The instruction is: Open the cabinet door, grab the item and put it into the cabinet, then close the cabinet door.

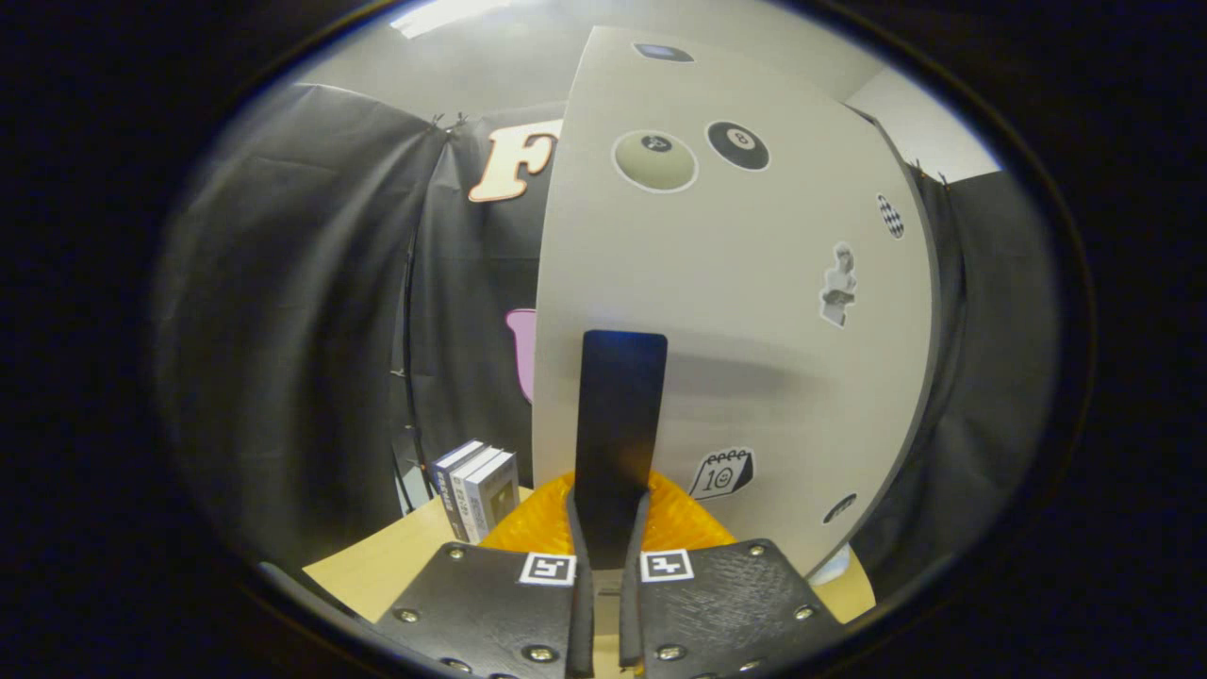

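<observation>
A white cabinet door (pixel 754 311) with several stickers stands right in front of me. A flat black strip (pixel 618 415), which looks like the door's handle, sticks out from its lower left part and casts a shadow to the right on the door. My gripper (pixel 608 533) is shut on the strip's lower end, with both fingers pressing on it. An orange ribbed item (pixel 688 519) lies just beyond the fingers, at the foot of the door. The cabinet's inside is hidden behind the door.
Three upright books (pixel 478 490) stand on the light wooden table (pixel 396 566), left of the orange item and close to the door's left edge. Black cloth walls close the booth to the left, behind and to the right.
</observation>
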